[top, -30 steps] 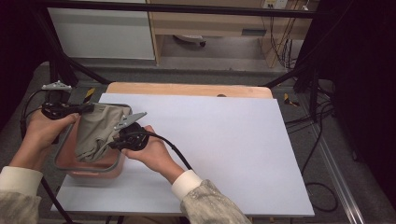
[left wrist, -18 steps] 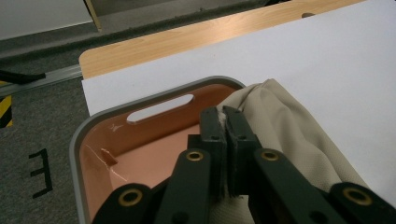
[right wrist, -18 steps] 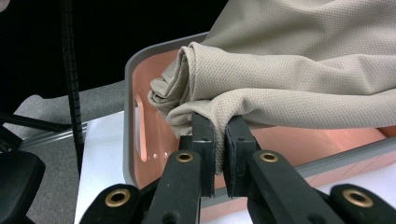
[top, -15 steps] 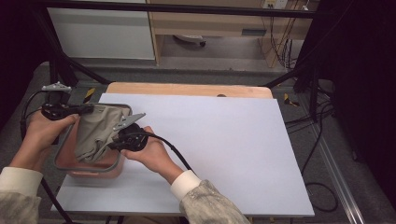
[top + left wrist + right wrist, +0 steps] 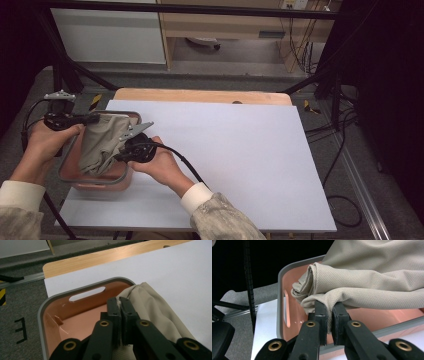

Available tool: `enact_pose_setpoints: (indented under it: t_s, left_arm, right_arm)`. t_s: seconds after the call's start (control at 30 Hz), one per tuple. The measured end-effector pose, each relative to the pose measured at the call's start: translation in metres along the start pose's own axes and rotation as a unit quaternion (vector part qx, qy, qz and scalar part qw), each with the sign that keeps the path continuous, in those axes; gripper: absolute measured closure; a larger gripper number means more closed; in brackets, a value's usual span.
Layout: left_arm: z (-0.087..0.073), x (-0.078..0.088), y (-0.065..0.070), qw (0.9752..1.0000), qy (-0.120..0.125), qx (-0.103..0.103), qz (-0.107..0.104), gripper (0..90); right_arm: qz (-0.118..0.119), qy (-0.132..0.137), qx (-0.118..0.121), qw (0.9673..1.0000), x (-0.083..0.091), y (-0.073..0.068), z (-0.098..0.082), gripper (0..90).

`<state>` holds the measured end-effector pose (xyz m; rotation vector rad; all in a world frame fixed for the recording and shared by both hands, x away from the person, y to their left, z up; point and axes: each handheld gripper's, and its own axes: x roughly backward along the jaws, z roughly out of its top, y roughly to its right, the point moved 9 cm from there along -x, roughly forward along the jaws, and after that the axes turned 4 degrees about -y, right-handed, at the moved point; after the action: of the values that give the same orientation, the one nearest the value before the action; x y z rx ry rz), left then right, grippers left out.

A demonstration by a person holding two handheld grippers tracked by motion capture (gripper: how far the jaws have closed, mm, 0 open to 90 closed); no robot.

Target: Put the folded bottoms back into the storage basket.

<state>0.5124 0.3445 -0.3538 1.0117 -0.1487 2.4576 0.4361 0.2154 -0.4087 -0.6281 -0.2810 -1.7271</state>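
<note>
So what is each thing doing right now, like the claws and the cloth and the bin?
Left claw: shut on the beige cloth's edge.
Right claw: shut on a bunched fold of the cloth.
Beige cloth: crumpled, held over the bin.
Pink bin: upright on the table, open top.
White table: bare.

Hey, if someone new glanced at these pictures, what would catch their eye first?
Most striking is the beige cloth, stretched between both grippers over the salmon-pink bin at the table's left edge. The left gripper pinches its far edge, while the right gripper clamps a bunched fold on the near side. The white sheet covers the tabletop.
</note>
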Motion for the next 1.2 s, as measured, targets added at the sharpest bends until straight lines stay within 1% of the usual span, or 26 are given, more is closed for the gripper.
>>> enact_pose_setpoints:
  t_s: [0.17,0.37,0.43,0.57,0.6,0.67,0.83,0.93,0.97,1.0,1.03,1.07,1.1,1.2]
  left_arm:
    - [-0.001,0.0,-0.001,1.0,0.001,0.002,0.001,88.0]
    - [-0.003,-0.001,-0.002,1.0,-0.001,0.002,0.006,87.9]
    - [-0.005,-0.003,-0.003,1.0,-0.001,0.005,0.008,87.9]
    - [-0.009,-0.006,-0.007,0.9999,-0.003,0.011,0.011,87.8]
    - [-0.01,-0.007,-0.008,0.9998,-0.004,0.012,0.013,87.8]
    - [-0.011,-0.008,-0.01,0.9998,-0.005,0.014,0.013,87.8]
    - [-0.011,-0.008,-0.012,0.9998,-0.005,0.016,0.014,87.8]
    - [-0.011,-0.009,-0.015,0.9996,-0.006,0.015,0.022,87.2]
    - [-0.012,-0.01,-0.017,0.9994,-0.004,0.014,0.031,85.7]
    - [-0.012,-0.011,-0.018,0.9993,-0.001,0.012,0.035,80.3]
    - [-0.011,-0.011,-0.018,0.9991,0.007,0.013,0.041,72.7]
    - [-0.009,-0.01,-0.018,0.9987,0.014,0.011,0.048,65.8]
    - [-0.008,-0.008,-0.017,0.9983,0.018,0.006,0.054,60.7]
    - [-0.003,-0.003,-0.008,0.9977,0.038,0.008,0.056,52.4]
  right_arm:
    - [0.003,0.001,-0.004,1.0,-0.002,-0.001,0.0,85.1]
    - [-0.001,0.0,-0.001,1.0,-0.005,-0.001,0.001,85.1]
    - [-0.002,-0.002,-0.002,1.0,-0.006,-0.001,0.0,85.1]
    - [-0.003,-0.007,-0.006,1.0,-0.008,0.001,-0.002,85.0]
    - [-0.006,-0.009,-0.003,0.9999,-0.009,0.002,-0.003,85.0]
    - [-0.006,-0.011,-0.008,0.9999,-0.01,0.003,-0.004,85.0]
    - [-0.004,-0.018,-0.01,0.9998,-0.013,0.004,-0.005,85.0]
    - [-0.006,-0.022,-0.008,0.9997,-0.016,0.005,-0.004,84.1]
    - [-0.011,-0.024,-0.008,0.9996,-0.016,0.005,-0.005,81.6]
    - [-0.015,-0.027,-0.011,0.9995,-0.016,0.006,-0.005,74.9]
    - [-0.021,-0.028,-0.016,0.9993,-0.015,0.007,-0.005,66.8]
    - [-0.03,-0.03,-0.016,0.999,-0.011,0.007,-0.005,62.3]
    - [-0.038,-0.027,-0.009,0.9989,-0.006,0.008,-0.004,59.1]
    - [-0.053,-0.008,-0.006,0.9985,0.016,0.007,0.0,50.7]
